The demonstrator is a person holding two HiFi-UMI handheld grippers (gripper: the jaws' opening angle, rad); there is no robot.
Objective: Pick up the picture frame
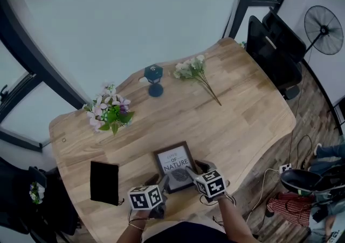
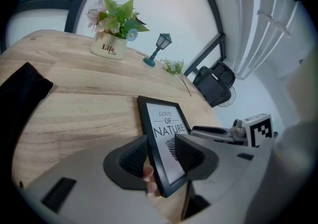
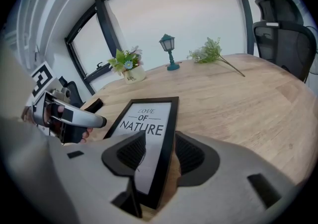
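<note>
Though left gripper (image 2: pixel 160 157) and right gripper (image 3: pixel 158 152) straddle its edges, jaws spread, the black rectangular picture frame (image 1: pixel 173 162) lies unlifted on the wooden table (image 1: pixel 242 107).

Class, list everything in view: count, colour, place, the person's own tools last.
Light wooden table: one, pale brown, centre.
Black picture frame with white print: one, black, table's near edge.
White pot of pink flowers: one, white, far left.
Teal miniature lamp post: one, teal, far middle.
Loose sprig of white flowers: one, white-green, right of lamp.
Flat black cloth pouch: one, black, near left.
Black office chair: one, black, past table's right end.
Black standing fan: one, black, far right.
Left tongs: one, grey, open astride frame's left edge.
Right tongs: one, grey, open astride frame's right edge.
</note>
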